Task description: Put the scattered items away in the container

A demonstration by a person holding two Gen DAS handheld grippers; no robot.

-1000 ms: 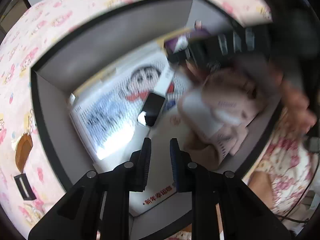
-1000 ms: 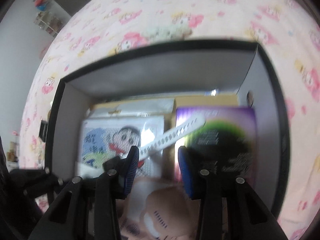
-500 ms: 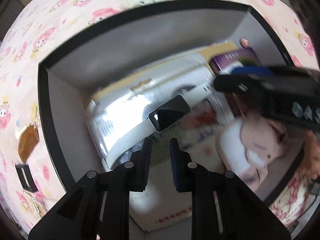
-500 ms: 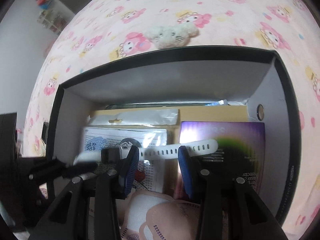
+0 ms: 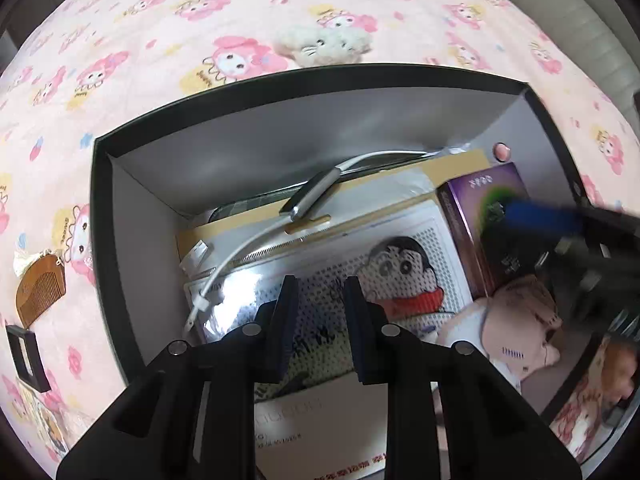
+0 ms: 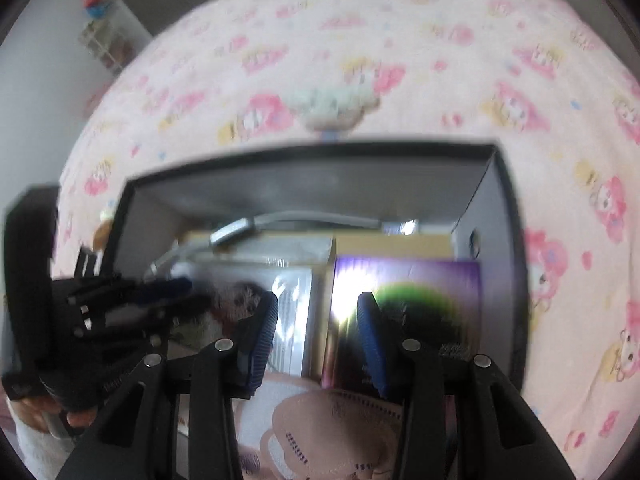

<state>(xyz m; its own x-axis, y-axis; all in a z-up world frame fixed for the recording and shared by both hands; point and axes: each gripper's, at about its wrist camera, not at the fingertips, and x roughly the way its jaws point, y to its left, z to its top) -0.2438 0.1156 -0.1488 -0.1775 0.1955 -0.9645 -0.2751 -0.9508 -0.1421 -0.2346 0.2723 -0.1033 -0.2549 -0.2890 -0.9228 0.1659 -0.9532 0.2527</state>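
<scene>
Smartwatch (image 5: 316,194) lies in box (image 5: 248,140); both tongs apparently empty.

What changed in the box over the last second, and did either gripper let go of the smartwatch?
The white-strapped smartwatch, held between the two grippers half a second ago, now lies free at the back of the black box, across the stacked packages. The left gripper and right gripper are both open and empty. The purple box, cartoon package and face masks stayed put.

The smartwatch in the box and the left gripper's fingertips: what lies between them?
In the left wrist view, between the smartwatch and the left gripper lies the cartoon-print pouch, with the watch's white strap trailing across its zipper edge.
</scene>
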